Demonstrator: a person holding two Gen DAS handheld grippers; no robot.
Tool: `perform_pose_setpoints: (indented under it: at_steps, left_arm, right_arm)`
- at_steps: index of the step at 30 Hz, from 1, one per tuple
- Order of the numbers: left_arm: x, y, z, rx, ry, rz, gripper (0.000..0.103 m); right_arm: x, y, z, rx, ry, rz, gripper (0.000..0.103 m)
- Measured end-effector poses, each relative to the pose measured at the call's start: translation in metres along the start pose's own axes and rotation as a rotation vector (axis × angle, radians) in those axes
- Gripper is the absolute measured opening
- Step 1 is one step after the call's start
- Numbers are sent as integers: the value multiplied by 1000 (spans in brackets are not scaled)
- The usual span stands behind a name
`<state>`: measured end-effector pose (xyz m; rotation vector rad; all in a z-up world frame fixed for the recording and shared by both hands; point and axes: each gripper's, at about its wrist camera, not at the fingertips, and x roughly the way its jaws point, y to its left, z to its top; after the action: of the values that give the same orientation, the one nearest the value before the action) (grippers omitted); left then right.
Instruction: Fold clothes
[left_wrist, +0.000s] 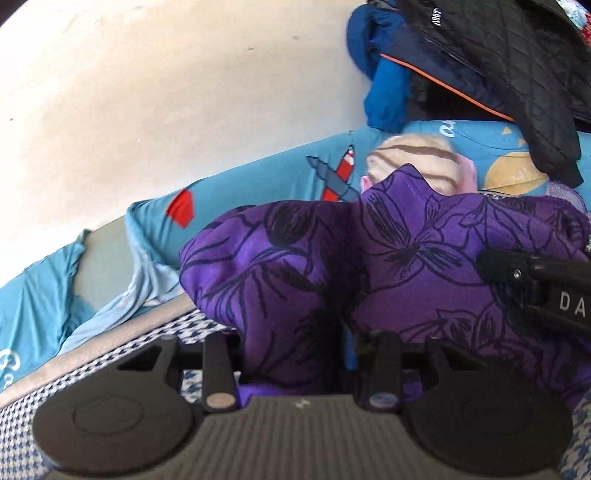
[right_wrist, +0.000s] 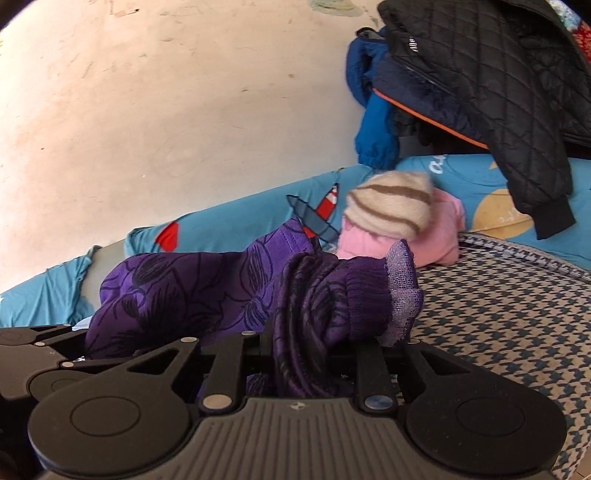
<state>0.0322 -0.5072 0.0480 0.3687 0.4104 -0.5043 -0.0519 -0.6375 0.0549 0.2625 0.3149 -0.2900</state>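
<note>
**Purple garment pinched by both grippers over checked bedding**

Closest to the lens, left wrist view: left gripper at 6 o'clock, its black linkage filling the bottom edge. Purple floral garment bunched straight ahead, cloth running down between the two fingers; fingertips buried in fabric, so the clench reads as grasping the garment. Garment blocks most of the centre of the view.

- 9 o'clock: pale wall; below it a blue printed sheet with red shapes, rumpled at the far left.
- 7 o'clock: houndstooth blanket under the gripper.
- 12 to 1 o'clock: striped knit hat peeking over the purple cloth, half hidden by it.
- 1 to 2 o'clock: blue jacket, black quilted jacket draped over it.
- 3 o'clock: right gripper's black body entering from the edge, against the purple cloth.

Right wrist view: right gripper at 6 o'clock, clenched on a gathered fold of the same garment, ribbed cuff with a lilac frill hanging just right of centre. Left gripper's linkage at 8 o'clock. Hat sits on a pink garment at 1 o'clock, on the blanket's far edge. Houndstooth blanket spreads from 3 to 5 o'clock.
</note>
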Motion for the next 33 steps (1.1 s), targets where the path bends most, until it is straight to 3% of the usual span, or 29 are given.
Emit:
perform_pose_setpoints:
  at_steps: [10, 15, 16, 18, 23, 28, 33]
  left_arm:
    - [28, -35, 10, 5, 20, -39, 39]
    - [53, -44, 7, -23, 104, -57, 51]
    - [56, -43, 5, -30, 118, -38, 55]
    - [55, -35, 2, -44, 107, 28, 76]
    - [54, -2, 5, -102, 107, 83, 77]
    - [57, 23, 4, -154, 139, 109, 77]
    - [63, 30, 3, -185, 156, 121, 77]
  right_arm:
    - [14, -34, 2, 46, 11, -95, 21]
    - [28, -47, 0, 77, 93, -205, 30]
    - [26, -51, 0, 94, 93, -217, 31]
    - [23, -57, 0, 127, 92, -241, 38]
    - [16, -74, -1, 212, 88, -300, 39]
    - [-1, -69, 9, 157, -21, -417, 44]
    - [6, -61, 7, 155, 25, -309, 44]
